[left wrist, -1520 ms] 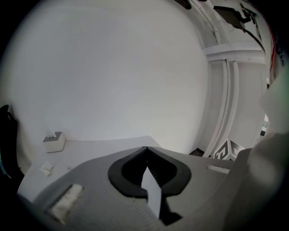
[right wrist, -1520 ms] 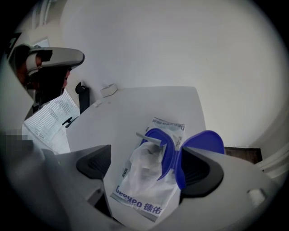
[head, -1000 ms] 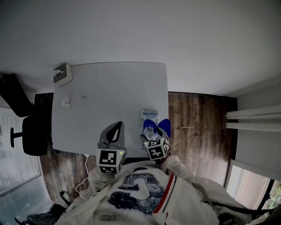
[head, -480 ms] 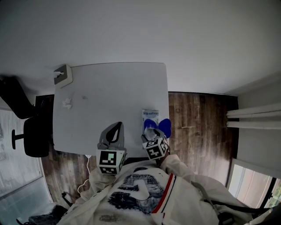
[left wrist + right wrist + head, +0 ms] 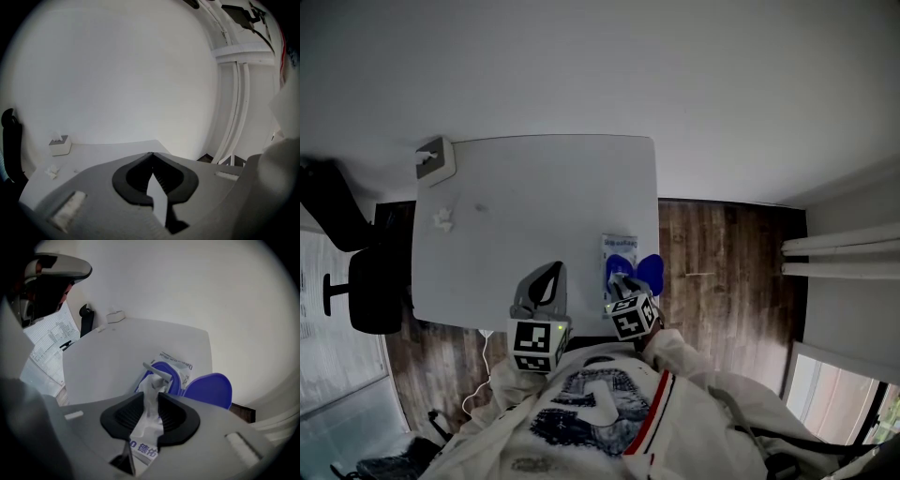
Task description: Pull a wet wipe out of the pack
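Observation:
A white wet wipe pack (image 5: 619, 249) lies near the table's right edge, its blue lid (image 5: 652, 270) flipped open to the right. In the right gripper view a white wipe (image 5: 152, 382) stands up out of the pack (image 5: 177, 365) beside the lid (image 5: 209, 389). My right gripper (image 5: 151, 395) points steeply down over the opening; its jaws have just been closing and are now shut on the wipe's upper end. My left gripper (image 5: 554, 269) rests over the table's near edge, left of the pack, shut with nothing between its jaws (image 5: 151, 154).
A tissue box (image 5: 434, 159) stands at the white table's (image 5: 534, 197) far left corner, with a crumpled tissue (image 5: 442, 219) nearer. A black chair (image 5: 366, 286) stands left of the table. Wooden floor (image 5: 722, 272) lies right of the table edge.
The right gripper's jaws have closed onto the wipe sticking out of the pack, and the gripper has shifted slightly. The left gripper has stayed in place.

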`<state>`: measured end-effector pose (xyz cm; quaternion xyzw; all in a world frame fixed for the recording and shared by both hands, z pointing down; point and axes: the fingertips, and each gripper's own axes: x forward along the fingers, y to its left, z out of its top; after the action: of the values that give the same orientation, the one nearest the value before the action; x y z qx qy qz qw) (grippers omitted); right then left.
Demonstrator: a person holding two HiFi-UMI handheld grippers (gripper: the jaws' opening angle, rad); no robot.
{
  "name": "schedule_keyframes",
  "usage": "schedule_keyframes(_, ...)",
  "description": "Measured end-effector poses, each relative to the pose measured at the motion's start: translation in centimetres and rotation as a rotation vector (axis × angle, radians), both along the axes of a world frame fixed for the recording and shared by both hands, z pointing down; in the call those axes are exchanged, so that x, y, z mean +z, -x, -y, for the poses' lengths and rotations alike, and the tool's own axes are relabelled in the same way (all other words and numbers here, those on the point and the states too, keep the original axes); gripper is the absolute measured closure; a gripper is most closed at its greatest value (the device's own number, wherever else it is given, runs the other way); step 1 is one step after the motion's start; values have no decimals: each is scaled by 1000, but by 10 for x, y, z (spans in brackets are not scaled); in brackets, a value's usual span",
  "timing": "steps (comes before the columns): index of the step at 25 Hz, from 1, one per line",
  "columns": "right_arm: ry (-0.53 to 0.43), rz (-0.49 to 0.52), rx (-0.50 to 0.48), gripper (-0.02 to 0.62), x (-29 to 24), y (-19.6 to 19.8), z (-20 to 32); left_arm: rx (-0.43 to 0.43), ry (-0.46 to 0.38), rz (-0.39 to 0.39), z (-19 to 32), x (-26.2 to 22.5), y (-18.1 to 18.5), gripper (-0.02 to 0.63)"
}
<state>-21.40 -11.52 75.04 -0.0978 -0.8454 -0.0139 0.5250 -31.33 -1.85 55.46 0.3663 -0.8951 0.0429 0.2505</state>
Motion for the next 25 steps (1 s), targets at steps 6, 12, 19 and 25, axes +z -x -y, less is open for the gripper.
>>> schedule_keyframes(6,-5,-2,-2,538,3,0,0,-3,6,2,-2,1,1,601)
schedule_keyframes(12,13,8,11,565,3,0,0,1,9,-2,0,3,-2,601)
schedule_keyframes(19,49,14,6,566,3,1,-4,0,10,7,2,4,-4,601)
schedule_keyframes(25,78,23,0,566,0,0,3,-17,30,-2,13,1,-15,601)
